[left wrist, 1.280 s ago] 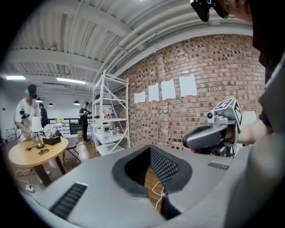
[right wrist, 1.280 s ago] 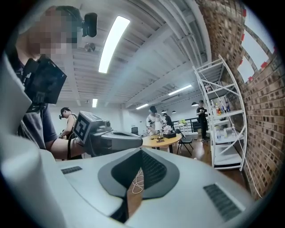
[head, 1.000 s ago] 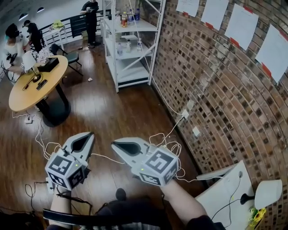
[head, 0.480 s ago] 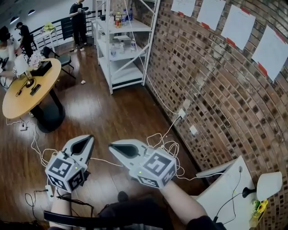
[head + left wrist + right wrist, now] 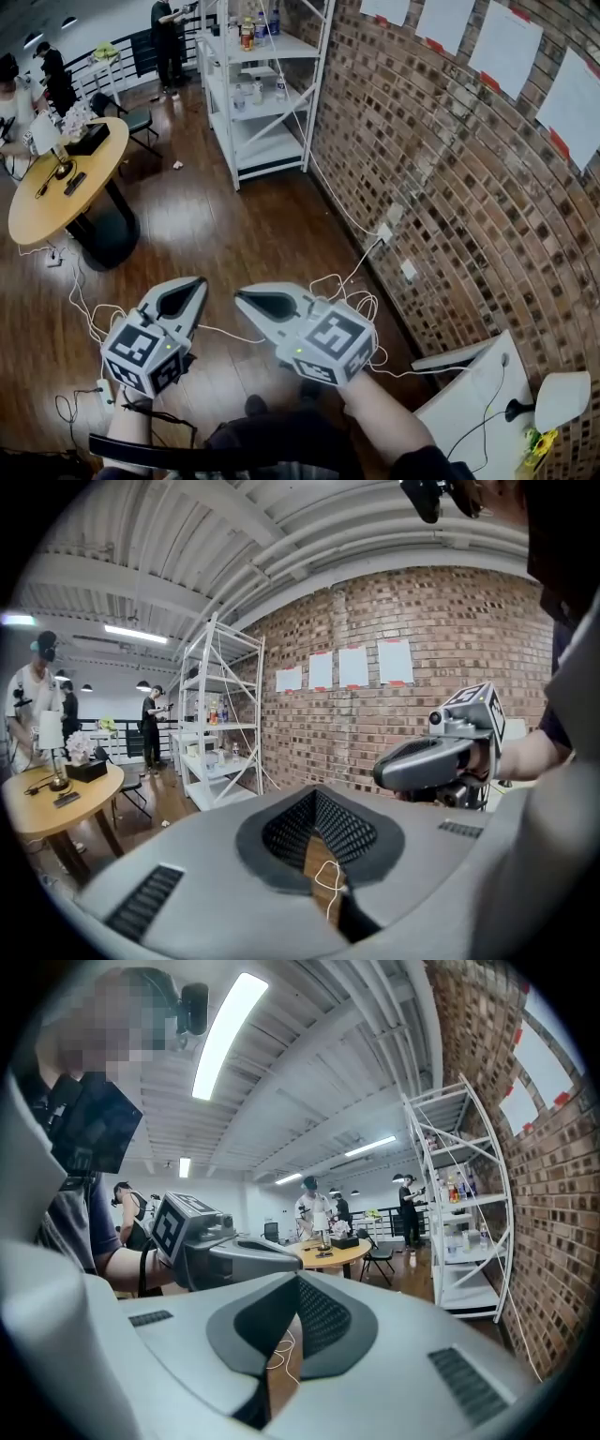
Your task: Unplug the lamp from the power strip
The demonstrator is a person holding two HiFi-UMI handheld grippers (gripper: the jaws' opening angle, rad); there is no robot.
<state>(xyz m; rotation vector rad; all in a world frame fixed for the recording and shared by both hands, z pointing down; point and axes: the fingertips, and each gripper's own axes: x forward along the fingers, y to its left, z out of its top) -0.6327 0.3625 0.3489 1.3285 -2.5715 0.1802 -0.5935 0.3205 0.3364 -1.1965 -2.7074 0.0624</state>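
A lamp with a white shade (image 5: 561, 398) and a black stem stands on a white table (image 5: 464, 389) at the lower right, and its black cord runs across the tabletop. A white power strip (image 5: 104, 397) lies on the wood floor at the lower left, partly hidden behind my left gripper's marker cube. My left gripper (image 5: 194, 282) (image 5: 314, 790) and right gripper (image 5: 240, 297) (image 5: 297, 1278) hover side by side above the floor. Both are shut with nothing between the jaws, and both are apart from the lamp and the strip.
White cables (image 5: 349, 302) tangle on the floor below wall outlets (image 5: 384, 232) in the brick wall. A white shelf unit (image 5: 262, 84) stands at the back. At far left, a round wooden table (image 5: 42, 202) has people beside it.
Both grippers have shifted slightly to the right together, still shut. The head view has swung a little, so the floor and the round table sit slightly differently in the picture.
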